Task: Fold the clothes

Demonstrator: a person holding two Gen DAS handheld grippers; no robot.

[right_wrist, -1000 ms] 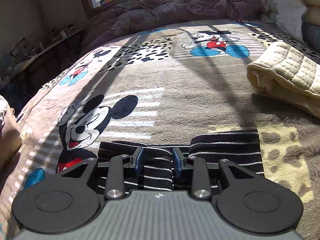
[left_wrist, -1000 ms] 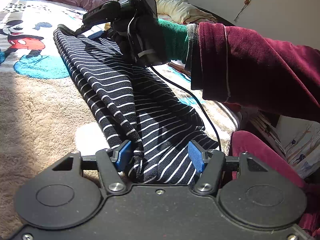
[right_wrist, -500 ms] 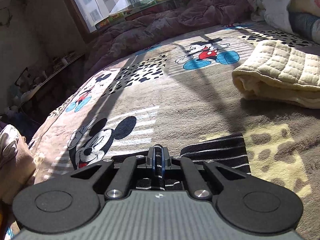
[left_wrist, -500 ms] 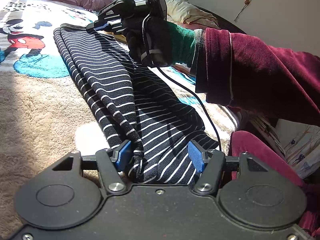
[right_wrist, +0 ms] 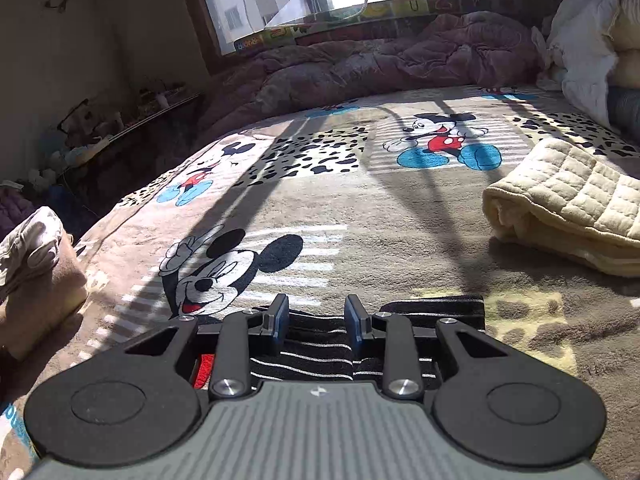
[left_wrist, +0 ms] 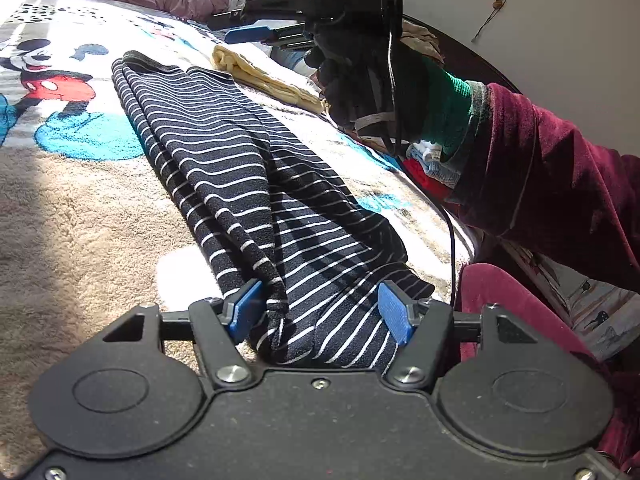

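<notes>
Bed (right_wrist: 360, 208) in sunlight; striped top (left_wrist: 248, 184) lies folded, left tongs (left_wrist: 320, 312) spread around its hem, right tongs (right_wrist: 316, 320) spread above at 12 o'clock.

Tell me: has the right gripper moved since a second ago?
Yes. In the left wrist view the right gripper has risen off the striped garment's far end, now hanging above the folded cream blanket, fingers open.

striped garment (left_wrist: 248, 184): near end hidden under left hand-held gripper (left_wrist: 320, 314) body | cream quilt (right_wrist: 568, 208): cut by right edge | shelf clutter (right_wrist: 92, 140): too dim to identify
</notes>
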